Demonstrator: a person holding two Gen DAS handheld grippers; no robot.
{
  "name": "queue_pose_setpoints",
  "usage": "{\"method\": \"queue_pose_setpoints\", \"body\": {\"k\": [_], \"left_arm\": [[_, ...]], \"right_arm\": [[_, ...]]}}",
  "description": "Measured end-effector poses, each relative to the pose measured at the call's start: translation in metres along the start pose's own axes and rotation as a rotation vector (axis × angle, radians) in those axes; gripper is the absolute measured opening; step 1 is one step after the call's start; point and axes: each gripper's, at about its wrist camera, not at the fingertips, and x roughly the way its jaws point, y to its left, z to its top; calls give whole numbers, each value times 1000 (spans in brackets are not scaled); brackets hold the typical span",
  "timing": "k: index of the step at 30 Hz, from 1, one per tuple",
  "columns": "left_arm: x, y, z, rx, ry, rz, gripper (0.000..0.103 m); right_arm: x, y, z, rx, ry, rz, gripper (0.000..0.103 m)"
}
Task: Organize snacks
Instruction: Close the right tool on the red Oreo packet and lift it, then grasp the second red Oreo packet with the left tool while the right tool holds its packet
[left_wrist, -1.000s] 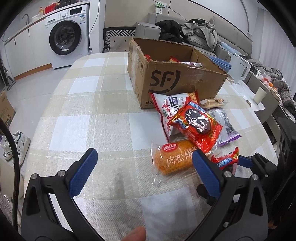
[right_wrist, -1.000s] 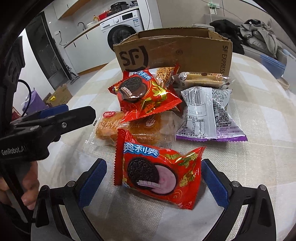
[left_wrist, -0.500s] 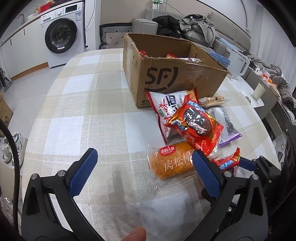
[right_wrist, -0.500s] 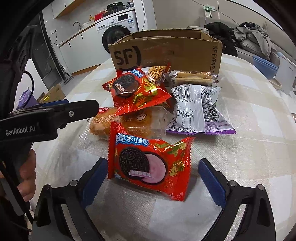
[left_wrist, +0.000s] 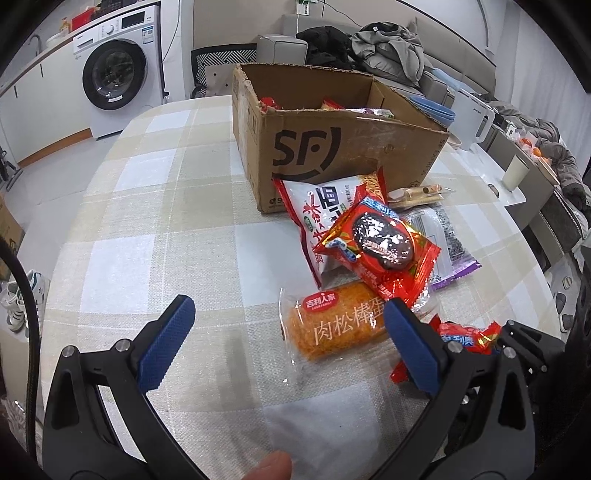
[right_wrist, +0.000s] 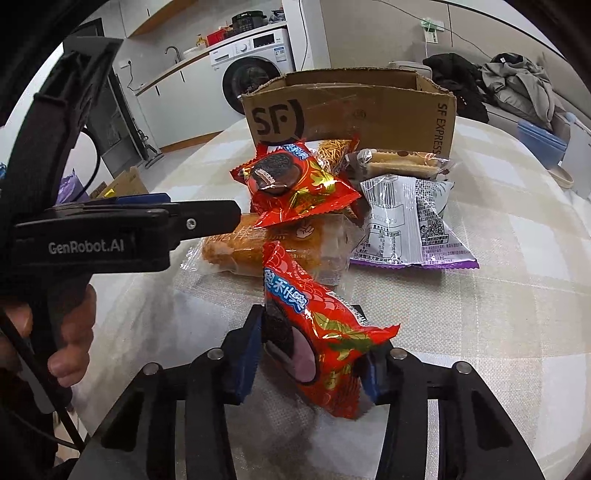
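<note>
My right gripper (right_wrist: 310, 354) is shut on a red Oreo packet (right_wrist: 317, 332), squeezed between its blue pads and tilted up off the checked tablecloth; it also shows in the left wrist view (left_wrist: 465, 339). Behind it lie an orange meat-floss roll pack (right_wrist: 273, 243), a second red Oreo packet (right_wrist: 291, 188) and a purple-edged clear packet (right_wrist: 406, 225). An open SF cardboard box (left_wrist: 332, 147) with snacks inside stands behind the pile. My left gripper (left_wrist: 288, 332) is open and empty, hovering left of the roll pack (left_wrist: 336, 325).
A white-red noodle bag (left_wrist: 321, 218) and a wafer pack (right_wrist: 399, 162) lie against the box. A white kettle (left_wrist: 476, 122) and cup (left_wrist: 515, 175) stand on the table's right side. A washing machine (left_wrist: 118, 66) and sofa with clothes are beyond.
My right gripper closed on the near Oreo packet, which now stands tilted between the pads. The left gripper moved forward slightly toward the pile and stayed open.
</note>
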Motion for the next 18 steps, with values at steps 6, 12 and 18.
{"method": "queue_pose_setpoints", "body": {"k": [6,12,18], "left_arm": [[1,-10,-2,15,3,-4,102],[6,-18,-1,33,16,-23,102],[10,-32,7,56,19,-49,102]], "right_arm": [[-13,-9,-8,26,-44,57,35],[-29,-16,-12,41,-90,75,26],[-38,-28,-18,85,-103,92,25]]}}
